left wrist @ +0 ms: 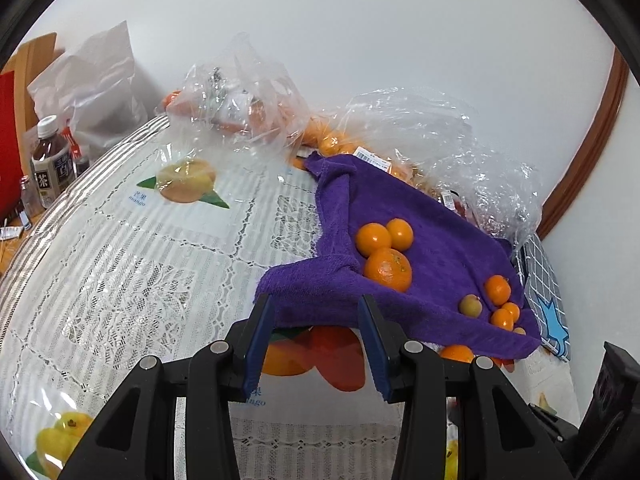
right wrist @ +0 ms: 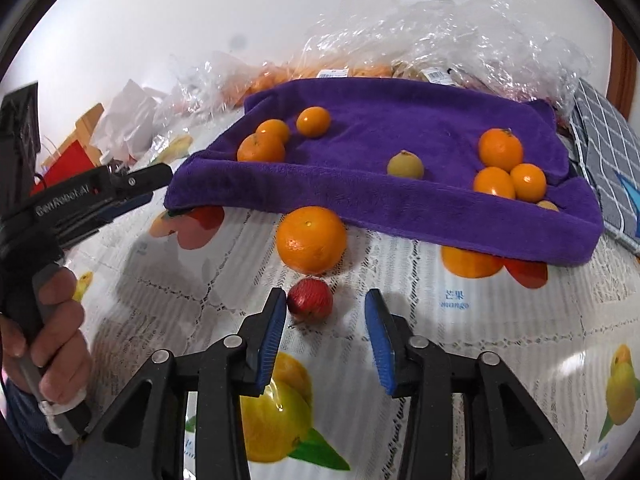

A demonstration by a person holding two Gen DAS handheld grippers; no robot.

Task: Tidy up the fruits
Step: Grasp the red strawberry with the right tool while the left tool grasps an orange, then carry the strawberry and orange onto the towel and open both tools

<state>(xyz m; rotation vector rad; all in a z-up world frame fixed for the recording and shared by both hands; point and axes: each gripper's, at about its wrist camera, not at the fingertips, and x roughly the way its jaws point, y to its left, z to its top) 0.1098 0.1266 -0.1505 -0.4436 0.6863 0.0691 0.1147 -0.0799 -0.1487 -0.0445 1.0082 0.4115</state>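
Note:
A purple towel (left wrist: 420, 216) (right wrist: 400, 120) lies on the table with several oranges (left wrist: 387, 268) and one yellow-green fruit (right wrist: 405, 165) on it. My left gripper (left wrist: 316, 320) is open, its fingertips at the towel's near-left corner; it also shows in the right wrist view (right wrist: 140, 184). My right gripper (right wrist: 326, 308) is open and empty above the tablecloth. A small red fruit (right wrist: 310, 300) lies between its fingertips, close to the left finger. A large orange (right wrist: 311, 240) sits just beyond it, in front of the towel's edge.
Clear plastic bags of oranges (left wrist: 240, 96) (right wrist: 440, 32) pile up behind the towel against the wall. A tea bottle (left wrist: 50, 160) stands at the far left. A grey checked cloth (right wrist: 604, 148) lies right of the towel. The tablecloth (left wrist: 120, 260) has printed fruit pictures.

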